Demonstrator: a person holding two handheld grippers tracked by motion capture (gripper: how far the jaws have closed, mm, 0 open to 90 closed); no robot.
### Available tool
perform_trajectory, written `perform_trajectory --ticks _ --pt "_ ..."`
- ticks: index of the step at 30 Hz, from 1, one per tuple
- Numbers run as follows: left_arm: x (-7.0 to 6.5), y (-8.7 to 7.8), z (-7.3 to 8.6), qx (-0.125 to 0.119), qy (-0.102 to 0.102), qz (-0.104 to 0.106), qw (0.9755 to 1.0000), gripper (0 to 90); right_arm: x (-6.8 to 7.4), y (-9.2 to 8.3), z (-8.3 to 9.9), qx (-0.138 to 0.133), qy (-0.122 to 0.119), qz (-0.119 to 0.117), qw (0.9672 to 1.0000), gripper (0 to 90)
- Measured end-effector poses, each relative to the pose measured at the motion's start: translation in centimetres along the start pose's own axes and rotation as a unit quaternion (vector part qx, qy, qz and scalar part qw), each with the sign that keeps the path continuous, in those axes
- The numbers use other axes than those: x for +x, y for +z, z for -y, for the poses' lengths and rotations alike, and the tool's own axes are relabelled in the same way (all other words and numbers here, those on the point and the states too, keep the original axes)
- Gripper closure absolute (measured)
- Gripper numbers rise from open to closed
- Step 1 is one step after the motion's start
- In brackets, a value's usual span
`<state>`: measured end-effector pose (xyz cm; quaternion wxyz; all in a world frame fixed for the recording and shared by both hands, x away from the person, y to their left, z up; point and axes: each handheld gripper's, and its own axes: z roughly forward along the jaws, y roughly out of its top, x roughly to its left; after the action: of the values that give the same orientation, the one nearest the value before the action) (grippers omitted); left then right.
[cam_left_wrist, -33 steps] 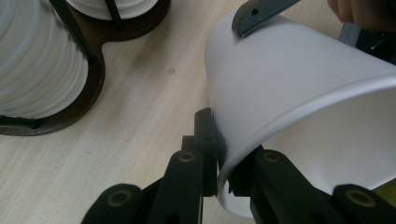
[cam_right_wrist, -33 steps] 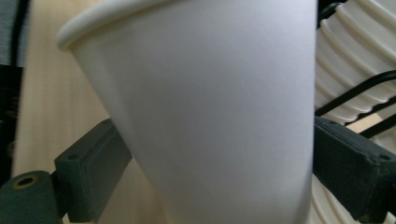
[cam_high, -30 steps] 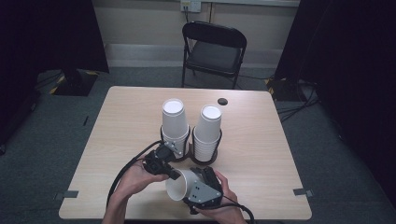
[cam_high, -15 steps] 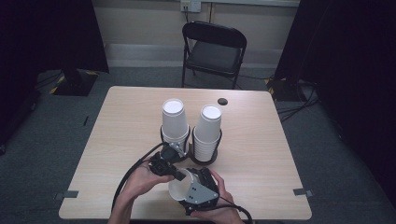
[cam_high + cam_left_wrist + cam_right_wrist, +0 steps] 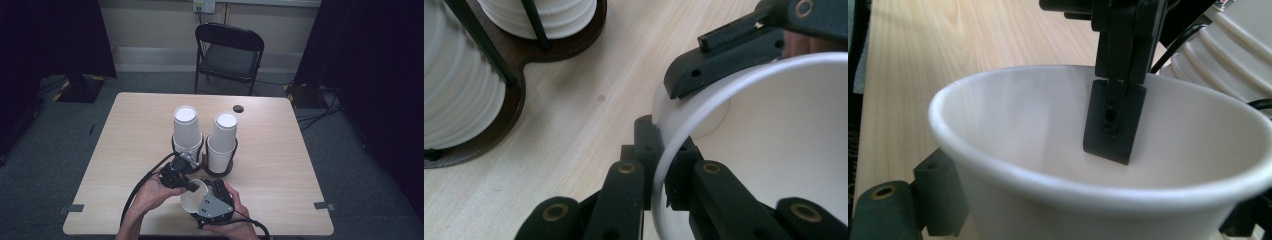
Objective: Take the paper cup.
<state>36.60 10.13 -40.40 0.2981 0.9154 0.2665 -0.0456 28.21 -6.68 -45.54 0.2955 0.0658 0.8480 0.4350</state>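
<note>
A white paper cup [image 5: 189, 202] lies on its side near the table's front edge, its mouth toward the camera. My left gripper [image 5: 192, 187] is shut on the cup's rim [image 5: 663, 165], one finger [image 5: 1113, 125] inside the cup [image 5: 1023, 125] and one outside. My right gripper [image 5: 200, 197] holds the cup's body across its width. Its jaws have just been closing, and one of its fingers [image 5: 719, 65] presses on the outer wall of the cup [image 5: 784, 140].
Two stacks of upturned white cups [image 5: 186, 127] [image 5: 222, 140] stand in a dark wooden holder [image 5: 205, 167] at the middle of the table [image 5: 280, 165]. A small dark disc [image 5: 238, 108] lies near the far edge. A black folding chair [image 5: 227, 55] stands behind.
Both hands stay nearly where they were. The cup has shifted slightly toward the front edge between the two grippers.
</note>
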Motion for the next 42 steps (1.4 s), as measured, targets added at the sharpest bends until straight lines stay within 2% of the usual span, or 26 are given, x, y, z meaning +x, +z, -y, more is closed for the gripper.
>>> perform_trajectory --ticks 3,10,11,14,16,17,21,24,25,27,29,33,35,36,37,39,42 --pt "0.1 -0.1 0.2 -0.017 -0.004 0.006 0.9998 87.1 -0.2 -0.2 0.0 -0.005 0.009 0.005 0.9999 11.8" --pt "0.2 -0.4 0.6 -0.049 -0.019 0.004 0.9986 85.3 -0.6 -0.4 0.3 -0.017 0.036 0.014 0.9991 12.1" --pt "0.1 -0.4 0.8 -0.060 -0.017 0.004 0.9981 85.4 -0.7 -0.4 0.3 -0.017 0.040 0.014 0.9989 12.2" --pt "0.1 -0.4 0.9 -0.062 -0.012 0.002 0.9980 84.9 -0.7 -0.4 0.4 -0.016 0.042 0.013 0.9989 12.2" --pt "0.1 -0.4 1.0 -0.073 -0.013 0.002 0.9972 84.4 -0.7 -0.3 0.5 -0.015 0.046 0.017 0.9987 12.2" --pt "0.1 -0.4 1.1 -0.079 -0.012 0.001 0.9968 83.6 -0.8 -0.3 0.6 -0.016 0.056 0.018 0.9981 12.2" --pt "0.2 -0.5 1.4 -0.094 -0.011 0.003 0.9955 82.8 -0.9 -0.3 0.8 -0.019 0.066 0.017 0.9975 12.3" --pt "0.2 -0.5 1.6 -0.107 -0.001 0.002 0.9943 77.1 -1.0 -0.3 1.0 -0.020 0.080 0.025 0.9963 12.3" --pt "0.2 -0.5 1.6 -0.114 0.002 -0.003 0.9935 77.1 -1.0 -0.3 1.0 -0.020 0.080 0.025 0.9963 12.3" --pt "0.0 -0.4 1.7 -0.128 0.004 -0.013 0.9917 70.0 -1.1 -0.4 1.1 -0.020 0.088 0.026 0.9955 12.3" --pt "0.1 -0.5 1.8 -0.129 0.010 -0.015 0.9915 66.4 -1.4 -0.4 1.2 -0.022 0.097 0.026 0.9947 12.3" --pt "0.1 -0.7 2.2 -0.151 0.011 -0.031 0.9880 58.1 -1.7 -0.4 1.5 -0.019 0.117 0.030 0.9925 12.4" --pt "0.2 -0.8 2.7 -0.175 0.005 -0.039 0.9838 53.7 -1.8 -0.4 1.6 -0.020 0.127 0.034 0.9912 12.4" --pt "0.2 -0.8 2.9 -0.182 0.000 -0.043 0.9823 47.7 -1.8 -0.5 1.7 -0.022 0.137 0.036 0.9897 12.5" --pt "0.2 -0.8 3.1 -0.193 -0.006 -0.049 0.9800 47.7 -1.8 -0.5 1.7 -0.022 0.137 0.036 0.9897 12.5" --pt "0.3 -0.9 3.5 -0.206 -0.011 -0.058 0.9769 44.2 -2.0 -0.6 1.9 -0.021 0.143 0.035 0.9889 12.5" --pt "0.3 -1.0 3.8 -0.226 -0.021 -0.062 0.9719 37.4 -2.0 -0.7 2.0 -0.016 0.150 0.038 0.9878 12.5"
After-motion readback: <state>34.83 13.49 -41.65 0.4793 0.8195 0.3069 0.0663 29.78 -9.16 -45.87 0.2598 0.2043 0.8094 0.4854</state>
